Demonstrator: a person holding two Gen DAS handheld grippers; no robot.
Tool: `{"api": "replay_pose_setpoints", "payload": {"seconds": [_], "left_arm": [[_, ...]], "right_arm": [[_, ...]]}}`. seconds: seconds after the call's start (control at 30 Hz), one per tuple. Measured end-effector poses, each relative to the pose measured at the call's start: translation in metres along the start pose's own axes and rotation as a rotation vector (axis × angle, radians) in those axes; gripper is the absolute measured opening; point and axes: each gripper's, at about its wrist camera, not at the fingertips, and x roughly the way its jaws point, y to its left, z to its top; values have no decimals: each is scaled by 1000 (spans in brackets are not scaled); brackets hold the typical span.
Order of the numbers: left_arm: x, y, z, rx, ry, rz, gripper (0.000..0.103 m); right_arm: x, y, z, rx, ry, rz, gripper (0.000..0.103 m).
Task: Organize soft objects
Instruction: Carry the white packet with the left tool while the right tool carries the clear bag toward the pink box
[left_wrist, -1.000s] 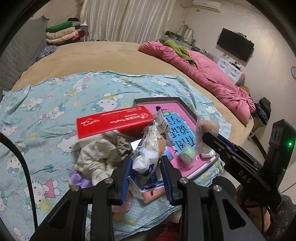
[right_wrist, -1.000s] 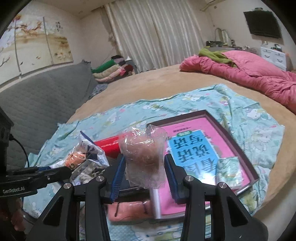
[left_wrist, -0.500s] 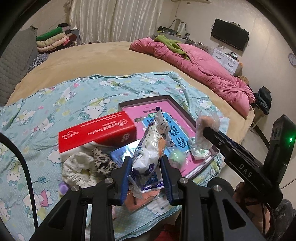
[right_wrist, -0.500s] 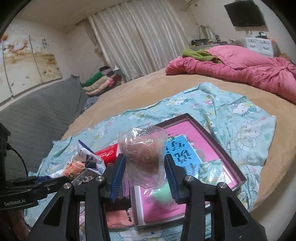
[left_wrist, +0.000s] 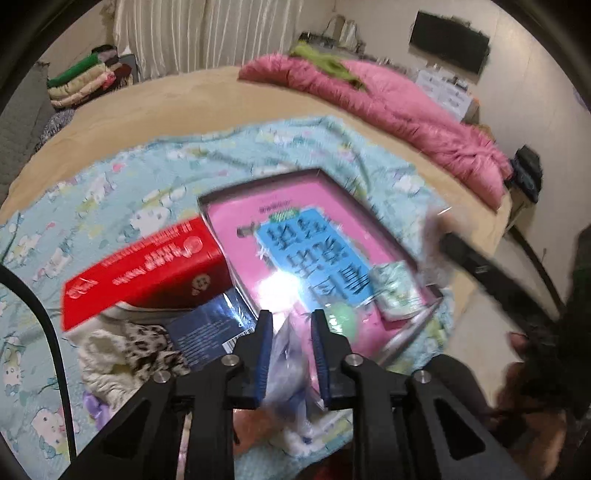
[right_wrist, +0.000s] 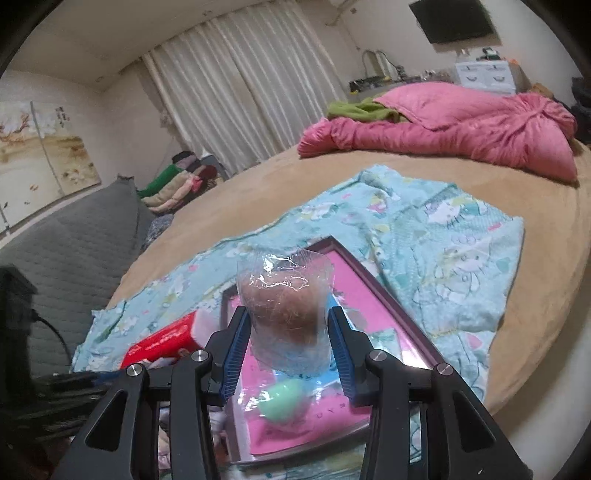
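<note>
A: What did the left gripper (left_wrist: 291, 345) have between its fingers (left_wrist: 264, 354)?

B: A crinkled white-and-blue snack packet (left_wrist: 290, 373). The fingers had just been closing on it, and they stood narrow with the packet pinched between the blue pads. It was blurred, but its long axis ran roughly along the fingers, one end poking out past the tips and the other trailing back under them.

A: And the right gripper (right_wrist: 289, 352)?

B: Its fingers (right_wrist: 232, 354) were about half apart and clamped on a clear plastic bag (right_wrist: 286, 306) with something brown inside. The bag stood upright between the pads, long axis up and down, its crimped top rising well above the fingertips.

A: What lay beyond the fingers?

B: Past the left tips was a framed pink board (left_wrist: 303, 236) with a blue label, lying flat on the cartoon-print sheet (left_wrist: 110, 192) over the bed (left_wrist: 155, 107). A pale green ball (left_wrist: 343, 317) and a small wrapped packet (left_wrist: 397, 291) rested on it, just right of the tips. To the left of the fingers sat a red box (left_wrist: 144, 269), with a heap of cloth (left_wrist: 122, 350) and a dark blue card (left_wrist: 210, 328) nearer in
</note>
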Motion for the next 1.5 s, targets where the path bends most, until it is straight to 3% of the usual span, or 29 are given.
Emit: {"api": "replay_pose_setpoints", "payload": {"seconds": [0.2,0.43,0.9,1.5], "left_arm": [[36,12,-1,-22,22,23,17],[57,16,7,-58,42,-18,12],[72,-10,45,-22,5,-7,11],[101,-11,41,-37,57,15,12]], "right_arm": [[6,-7,-4,12,20,-4,44],[9,-7,-5,16,28,-1,44],[14,-13,-5,40,43,5,44],[55,-15,-30,13,268,-31,44]]}}
